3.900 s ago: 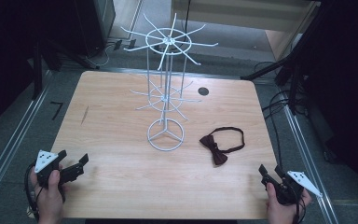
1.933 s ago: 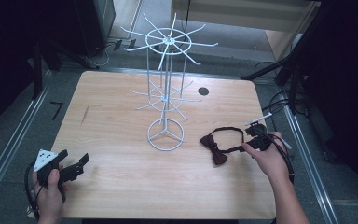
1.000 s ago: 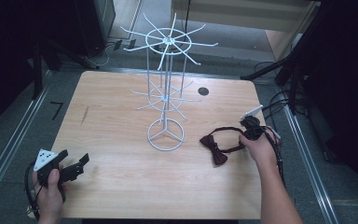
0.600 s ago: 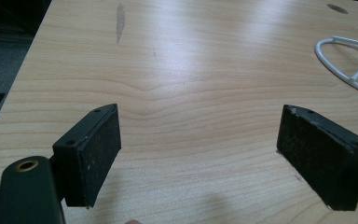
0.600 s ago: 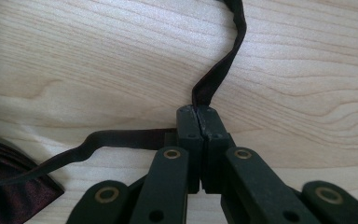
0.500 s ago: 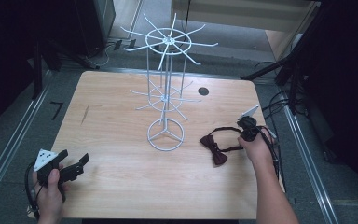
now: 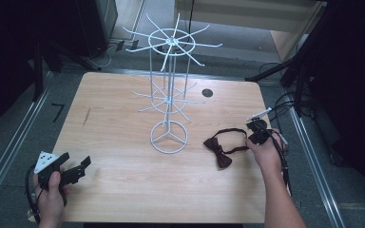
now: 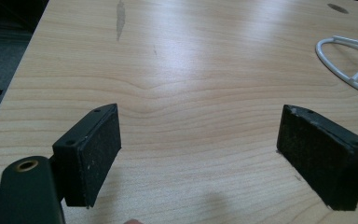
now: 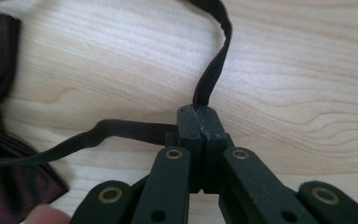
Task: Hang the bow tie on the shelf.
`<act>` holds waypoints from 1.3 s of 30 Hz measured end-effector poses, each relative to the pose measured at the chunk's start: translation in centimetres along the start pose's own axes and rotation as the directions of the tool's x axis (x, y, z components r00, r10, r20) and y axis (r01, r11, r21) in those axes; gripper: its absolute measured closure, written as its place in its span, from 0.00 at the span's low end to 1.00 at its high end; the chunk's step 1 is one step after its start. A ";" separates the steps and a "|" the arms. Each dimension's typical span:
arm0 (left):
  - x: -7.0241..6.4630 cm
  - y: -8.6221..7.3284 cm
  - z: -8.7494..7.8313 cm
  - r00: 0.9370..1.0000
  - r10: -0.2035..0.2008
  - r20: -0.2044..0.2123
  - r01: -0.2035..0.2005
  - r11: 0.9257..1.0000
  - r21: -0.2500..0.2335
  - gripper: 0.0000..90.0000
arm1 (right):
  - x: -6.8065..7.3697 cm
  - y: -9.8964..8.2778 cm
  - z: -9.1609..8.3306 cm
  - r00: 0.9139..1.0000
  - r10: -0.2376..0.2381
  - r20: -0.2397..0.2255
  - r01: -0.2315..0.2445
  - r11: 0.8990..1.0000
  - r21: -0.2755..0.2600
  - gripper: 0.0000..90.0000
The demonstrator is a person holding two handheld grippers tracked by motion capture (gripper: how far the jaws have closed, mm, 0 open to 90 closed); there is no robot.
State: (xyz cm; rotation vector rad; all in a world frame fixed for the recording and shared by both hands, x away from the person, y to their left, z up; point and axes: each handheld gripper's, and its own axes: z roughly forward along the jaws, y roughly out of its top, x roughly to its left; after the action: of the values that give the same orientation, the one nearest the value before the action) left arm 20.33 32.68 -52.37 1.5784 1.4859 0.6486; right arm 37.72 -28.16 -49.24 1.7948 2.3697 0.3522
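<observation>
Currently I read the right tongs [image 7: 255,131] as clamped on the strap [image 9: 212,74] of the bow tie [image 7: 217,149], near the right edge of the counter [image 7: 123,190]. From the right gripper view, the 2 jaws stand pressed together with the dark strap pinched between their tips; 1 run of strap rises from the jaws toward the top of that view, and a 2nd run leaves them to the left, lying on the wood. The dark red bow shows at the left edge of that view, flat on the counter.

From the high view, the bow tie lies on the right half of the counter, to the right of the round base of the white wire rack [image 7: 169,102] and apart from it. Its strap forms a loop that reaches from the bow to the right tongs. The right hand [image 7: 266,152] sits just behind the tongs.

I read the left tongs [image 8: 200,158] as spread wide apart with nothing between them. They hover close over bare wood at the near left corner of the counter, held by the left hand [image 7: 51,197]. From the left gripper view, part of the rack's white ring base shows at the upper right, well apart from the jaws.

The rack stands upright at the middle of the counter, with 2 tiers of radiating wire arms.
</observation>
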 end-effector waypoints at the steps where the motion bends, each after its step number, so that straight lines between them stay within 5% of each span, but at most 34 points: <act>1: 0.0 0.0 0.0 1.000 0.000 0.000 0.000 1.000 0.000 0.16 | 0.0 -0.1 -0.3 1.000 -0.004 0.003 0.004 1.000 -0.023 1.00; 9: 0.0 0.0 0.0 1.000 0.000 -0.001 0.000 1.000 0.001 0.16 | 0.4 -0.8 -2.7 1.000 -0.018 -0.024 0.012 0.980 -0.197 1.00; 15: 0.0 0.0 0.0 1.000 0.001 -0.002 -0.001 1.000 0.001 0.16 | 1.0 -1.2 -4.4 0.997 -0.031 -0.066 0.008 0.944 -0.330 1.00; 23: 0.0 0.0 0.0 1.000 0.001 -0.001 -0.001 1.000 0.001 0.16 | 1.7 -1.7 -6.3 0.987 -0.020 -0.161 -0.058 0.886 -0.461 1.00; 29: 0.0 0.0 0.0 1.000 -0.001 -0.001 0.001 1.000 0.000 0.16 | 2.7 -2.1 -7.7 0.977 -0.044 -0.207 -0.081 0.826 -0.558 1.00; 37: 0.0 0.0 0.0 1.000 0.000 -0.001 0.000 1.000 0.000 0.16 | 4.3 -2.7 -9.5 0.975 -0.093 -0.201 -0.071 0.727 -0.683 1.00; 39: 0.0 0.0 0.0 1.000 0.001 -0.001 -0.001 1.000 0.000 0.16 | 4.7 -2.8 -9.8 0.974 -0.104 -0.201 -0.068 0.711 -0.699 1.00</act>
State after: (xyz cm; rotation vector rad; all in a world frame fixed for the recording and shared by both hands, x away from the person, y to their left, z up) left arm 20.32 32.67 -52.37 1.5793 1.4862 0.6503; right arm 31.34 -25.27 -40.45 1.3921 1.9346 1.3217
